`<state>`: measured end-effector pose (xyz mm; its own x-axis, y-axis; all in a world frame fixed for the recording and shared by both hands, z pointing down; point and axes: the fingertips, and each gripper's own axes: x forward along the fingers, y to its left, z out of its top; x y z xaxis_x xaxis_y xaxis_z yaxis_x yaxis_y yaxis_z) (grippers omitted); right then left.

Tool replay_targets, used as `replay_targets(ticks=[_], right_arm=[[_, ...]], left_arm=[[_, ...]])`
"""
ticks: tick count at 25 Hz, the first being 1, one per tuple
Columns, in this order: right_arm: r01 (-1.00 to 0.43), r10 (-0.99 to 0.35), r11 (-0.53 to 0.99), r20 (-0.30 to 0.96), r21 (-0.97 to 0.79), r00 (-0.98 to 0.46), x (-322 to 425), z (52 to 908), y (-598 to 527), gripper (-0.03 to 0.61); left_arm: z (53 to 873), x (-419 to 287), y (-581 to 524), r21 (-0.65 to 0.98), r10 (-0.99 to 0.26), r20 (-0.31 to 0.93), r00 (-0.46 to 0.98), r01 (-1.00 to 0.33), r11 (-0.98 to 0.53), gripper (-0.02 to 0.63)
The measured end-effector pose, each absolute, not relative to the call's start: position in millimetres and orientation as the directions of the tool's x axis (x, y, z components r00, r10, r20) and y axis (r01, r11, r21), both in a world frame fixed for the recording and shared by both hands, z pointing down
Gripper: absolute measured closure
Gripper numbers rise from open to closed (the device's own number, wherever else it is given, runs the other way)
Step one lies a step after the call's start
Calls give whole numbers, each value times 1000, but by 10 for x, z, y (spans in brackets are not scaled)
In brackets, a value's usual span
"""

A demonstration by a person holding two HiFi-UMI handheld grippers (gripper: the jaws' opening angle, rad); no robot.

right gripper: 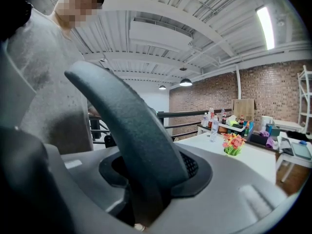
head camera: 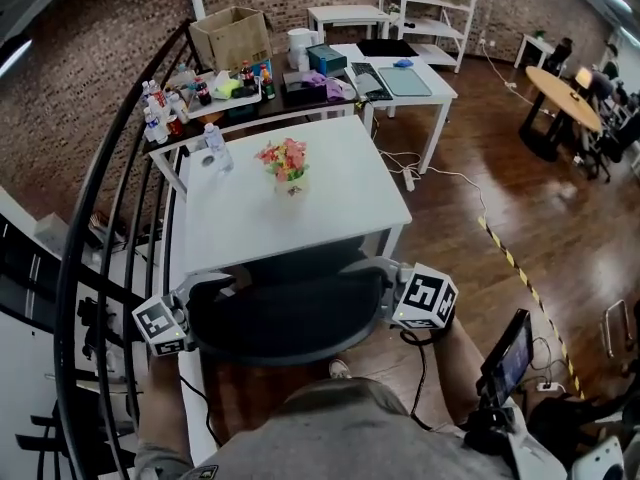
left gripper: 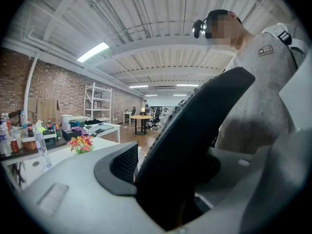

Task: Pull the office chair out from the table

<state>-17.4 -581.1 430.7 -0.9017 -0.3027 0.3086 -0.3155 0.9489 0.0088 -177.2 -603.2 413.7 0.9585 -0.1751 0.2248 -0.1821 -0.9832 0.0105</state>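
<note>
A bunch of pink and orange flowers (head camera: 285,160) sits at the centre of the head view, with a clear bottle (head camera: 216,146) just to its left. Further up, a cardboard box (head camera: 232,36) stands above a cluster of small bottles (head camera: 160,113) at upper left. A white desk (head camera: 440,93) with a green mat (head camera: 405,81) lies right of them, and white shelving (head camera: 430,3) rises at the top edge. A round wooden table (head camera: 562,96) occupies the upper right. Black-and-yellow tape (head camera: 515,263) runs diagonally across the wooden floor (head camera: 500,188). A black railing (head camera: 110,228) curves down the left side before a brick wall (head camera: 90,78).
</note>
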Motion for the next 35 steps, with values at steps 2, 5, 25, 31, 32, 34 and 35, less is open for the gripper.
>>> replay_targets(ticks=[2, 5, 25, 31, 32, 34, 35], right_arm=[[-317, -303, 948, 308, 2, -902, -172, 4311, -5682, 399], [-322, -306, 947, 315, 1, -898, -172, 4312, -5489, 399], [-351, -328, 936, 323, -13, -888, -287, 4356, -4298, 396], [-333, -308, 943, 322, -26, -895, -238, 4354, -3964, 399], [-329, -303, 944, 327, -26, -895, -225, 4343, -3922, 399], [-319, -293, 947, 332, -27, -897, -204, 4327, -3832, 400], [-314, -287, 949, 330, -28, -899, -195, 4325, -3782, 400]], left_arm=[[4140, -1772, -5901, 11, -168, 225, 960, -175, -984, 360], [4132, -1776, -5698, 9, -162, 223, 961, -168, -986, 366], [4149, -1885, -4523, 10, -135, 215, 967, -141, -990, 370], [4136, -1840, -4179, 23, -140, 212, 967, -149, -989, 370], [4116, -1821, -4132, 24, -141, 204, 969, -149, -989, 370], [4109, -1800, -4036, 28, -148, 203, 968, -157, -987, 370], [4118, -1798, -3986, 31, -156, 209, 965, -166, -986, 370]])
